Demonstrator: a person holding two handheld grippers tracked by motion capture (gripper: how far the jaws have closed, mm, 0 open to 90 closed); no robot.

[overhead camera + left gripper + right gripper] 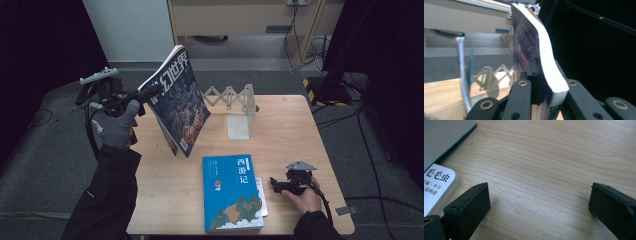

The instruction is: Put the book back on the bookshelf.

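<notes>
Wooden table (165, 190), left claw (150, 94) clamping tilted glossy dark-covered magazine (180, 107), right claw (274, 183) spread wide.

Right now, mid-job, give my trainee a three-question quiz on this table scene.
1. True or false: the left gripper holds the magazine lifted off the table.
2. What lies partly under the blue book?
3. The right gripper is: A open, B shut on the book rack, C shut on the blue book.

Key: 1 true. 2 a small white book. 3 A.
</notes>
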